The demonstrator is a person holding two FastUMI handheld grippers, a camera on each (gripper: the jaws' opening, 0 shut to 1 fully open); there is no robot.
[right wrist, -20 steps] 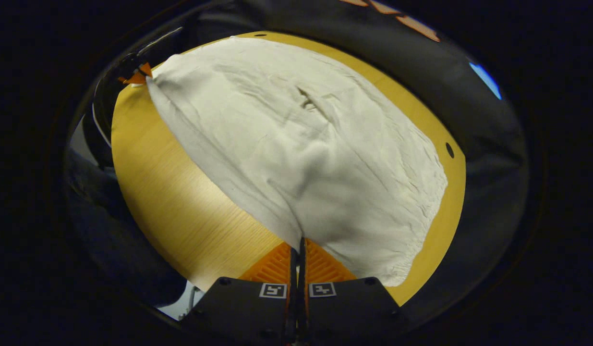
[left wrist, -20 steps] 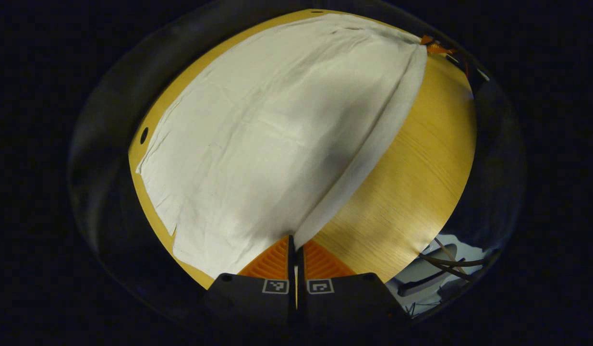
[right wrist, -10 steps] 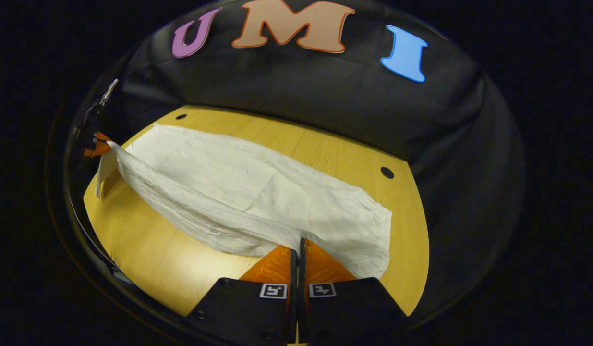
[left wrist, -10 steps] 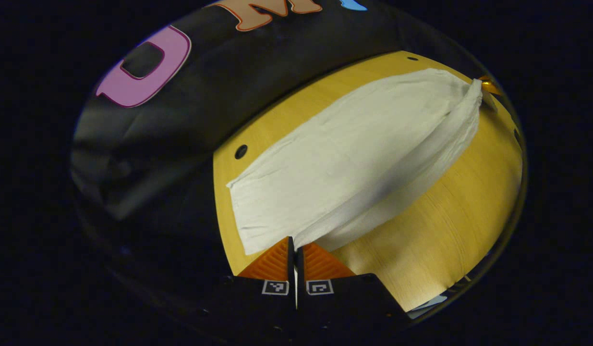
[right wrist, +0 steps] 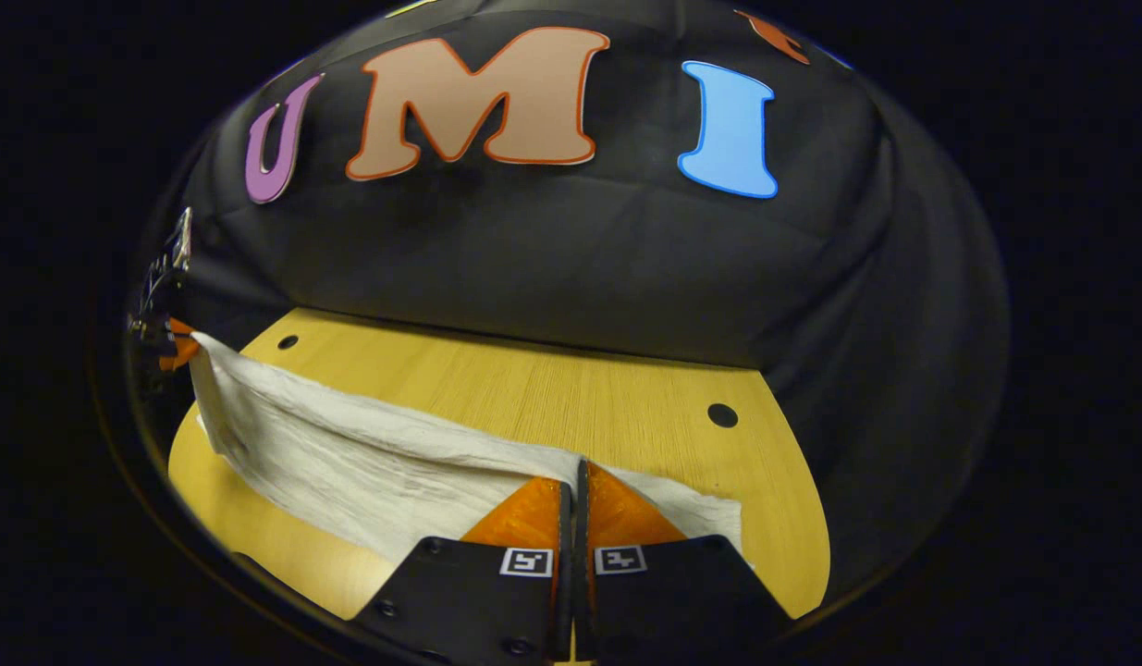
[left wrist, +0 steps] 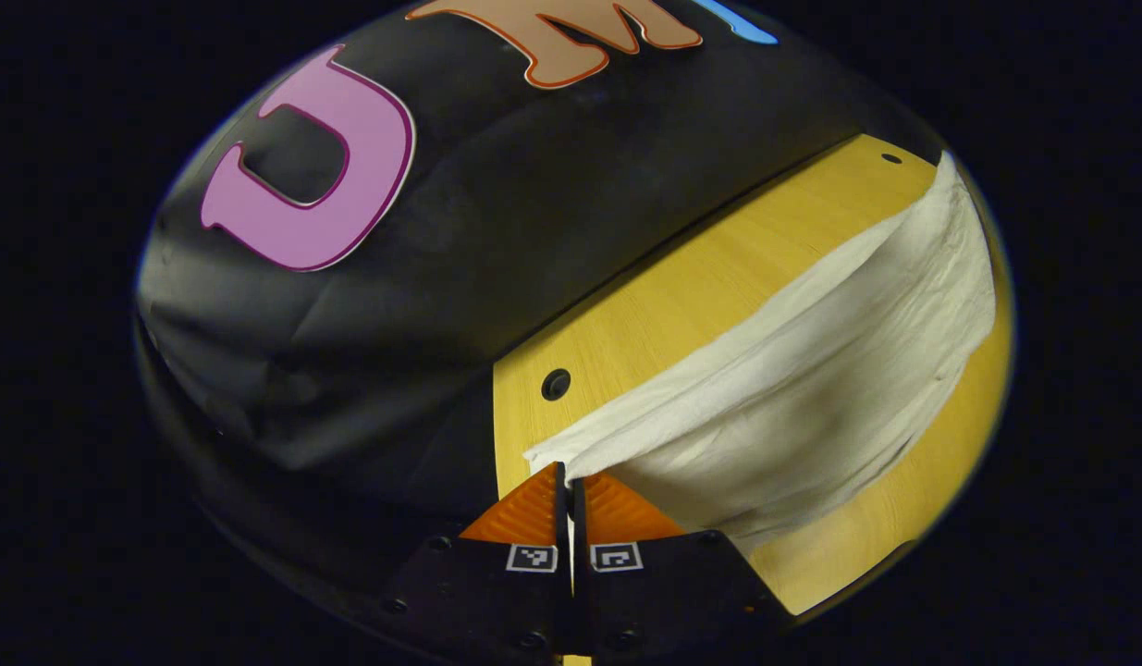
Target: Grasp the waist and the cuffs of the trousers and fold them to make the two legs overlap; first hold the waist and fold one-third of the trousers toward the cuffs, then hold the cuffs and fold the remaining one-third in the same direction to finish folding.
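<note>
Both claws (left wrist: 569, 476) (right wrist: 577, 474) clamped on trousers (left wrist: 792, 407).

Creased matt cloth trousers (left wrist: 792, 388); seemingly wood-grain table (right wrist: 571, 398).

A wooden tabletop (left wrist: 681, 287) with a light, yellowish grain runs under the scene. Its surface carries small round dark holes: one hole (left wrist: 556, 384) sits near its edge in the left gripper view, another (left wrist: 891, 158) lies far off near the top right. In the right gripper view, two such holes (right wrist: 721, 414) mark the far corners of the tabletop. Behind the table hangs the black cloth wall (right wrist: 552, 259), creased and slightly bulging.
</note>
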